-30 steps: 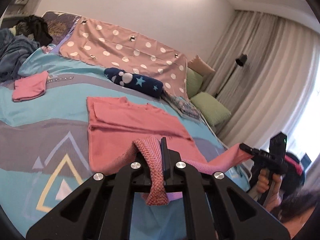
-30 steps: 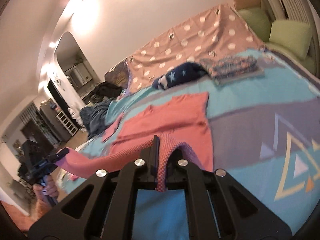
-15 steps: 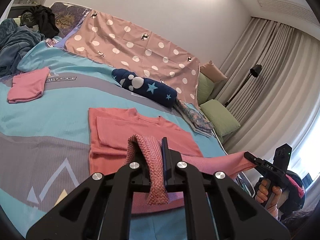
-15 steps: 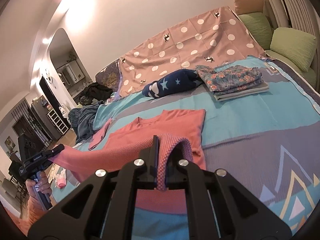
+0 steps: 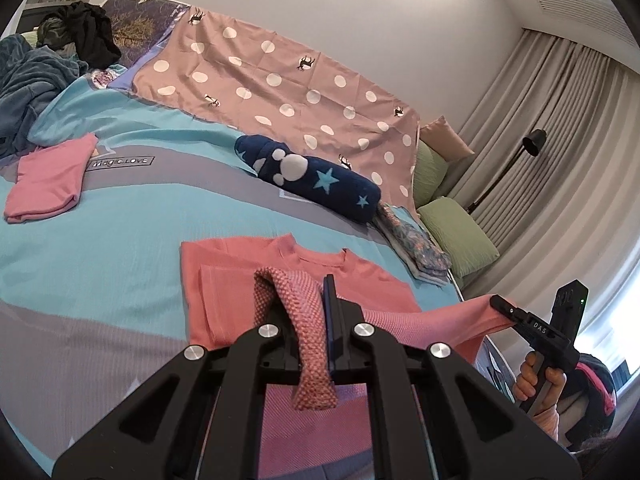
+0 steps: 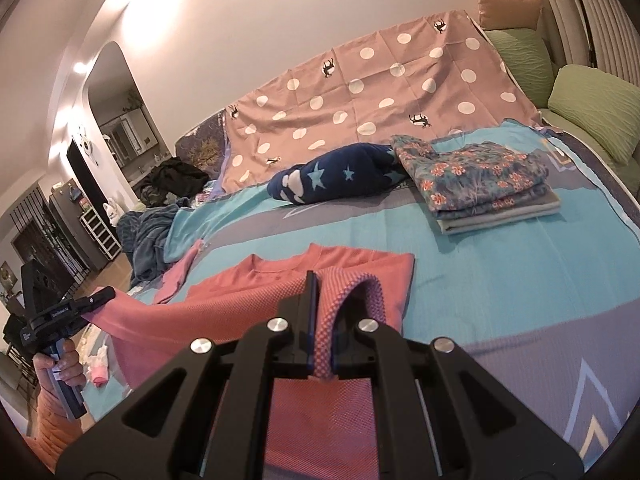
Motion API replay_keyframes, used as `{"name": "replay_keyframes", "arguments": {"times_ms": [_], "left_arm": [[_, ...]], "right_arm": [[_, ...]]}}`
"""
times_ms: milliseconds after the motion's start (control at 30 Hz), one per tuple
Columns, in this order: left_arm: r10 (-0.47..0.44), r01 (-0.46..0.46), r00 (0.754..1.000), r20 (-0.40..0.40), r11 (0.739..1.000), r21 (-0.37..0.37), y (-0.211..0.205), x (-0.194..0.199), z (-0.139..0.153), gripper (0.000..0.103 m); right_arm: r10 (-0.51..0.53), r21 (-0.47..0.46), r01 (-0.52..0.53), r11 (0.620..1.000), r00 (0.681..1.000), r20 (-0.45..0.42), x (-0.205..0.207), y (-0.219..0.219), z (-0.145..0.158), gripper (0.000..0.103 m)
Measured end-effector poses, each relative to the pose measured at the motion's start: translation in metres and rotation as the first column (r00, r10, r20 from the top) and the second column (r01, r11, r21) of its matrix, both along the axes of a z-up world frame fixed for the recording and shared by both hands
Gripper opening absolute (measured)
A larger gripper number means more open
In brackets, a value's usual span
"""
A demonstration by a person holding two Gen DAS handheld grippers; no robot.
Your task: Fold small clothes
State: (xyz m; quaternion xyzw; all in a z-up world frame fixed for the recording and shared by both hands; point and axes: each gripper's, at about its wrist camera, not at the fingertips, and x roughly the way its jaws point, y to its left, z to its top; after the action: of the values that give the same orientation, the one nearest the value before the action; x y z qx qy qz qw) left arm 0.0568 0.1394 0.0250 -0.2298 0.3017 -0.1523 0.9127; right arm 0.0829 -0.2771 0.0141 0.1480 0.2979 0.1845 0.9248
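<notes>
Carrying the hem of the shirt (image 5: 308, 344) forward over the bed (image 5: 120, 248), the left gripper (image 5: 326, 320) is clamping one hem corner and the right gripper (image 6: 316, 320) is clamping the other, with the hem stretched taut between them. Compared with a second ago, both grippers are sitting farther up the bed: less of the flat shirt body is showing ahead of the fingers, and the collar (image 6: 280, 266) is now lying just beyond them. This suggests the bottom-to-top fold is nearing its end, with the hem about to be laid near the collar. Farther off, a pink fold (image 5: 48, 184), a navy roll (image 6: 336, 176) and a floral stack (image 6: 488, 188) are resting on the bed. The grippers are hiding the shirt's lower part, so the fold line cannot be seen.
</notes>
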Motion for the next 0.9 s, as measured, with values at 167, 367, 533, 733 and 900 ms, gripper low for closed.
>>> {"name": "replay_keyframes", "arguments": {"times_ms": [167,367,533,733,900], "left_arm": [[0.003,-0.003,1.000,-0.030,1.000,0.018,-0.001,0.037,-0.006,0.007],[0.024,-0.022,0.997,-0.074,0.999,0.031,0.002,0.076,-0.020,0.007],[0.036,-0.029,0.991,-0.129,0.998,0.055,0.004,0.117,-0.042,0.007],[0.050,-0.033,0.974,-0.219,0.996,0.084,0.005,0.147,-0.082,0.011],[0.071,-0.061,0.976,-0.207,0.997,0.054,0.017,0.139,-0.084,0.040]], "right_arm": [[-0.011,-0.027,0.010,1.000,0.999,-0.032,0.035,0.007,-0.008,0.007],[-0.035,-0.074,0.027,0.997,0.995,-0.099,0.076,0.015,-0.023,0.007],[-0.058,-0.135,0.038,0.990,0.988,-0.146,0.115,0.025,-0.045,0.007],[-0.066,-0.132,0.034,0.991,0.967,-0.246,0.140,0.020,-0.080,0.014],[-0.066,-0.113,0.038,0.993,0.965,-0.254,0.134,0.011,-0.083,0.027]]}}
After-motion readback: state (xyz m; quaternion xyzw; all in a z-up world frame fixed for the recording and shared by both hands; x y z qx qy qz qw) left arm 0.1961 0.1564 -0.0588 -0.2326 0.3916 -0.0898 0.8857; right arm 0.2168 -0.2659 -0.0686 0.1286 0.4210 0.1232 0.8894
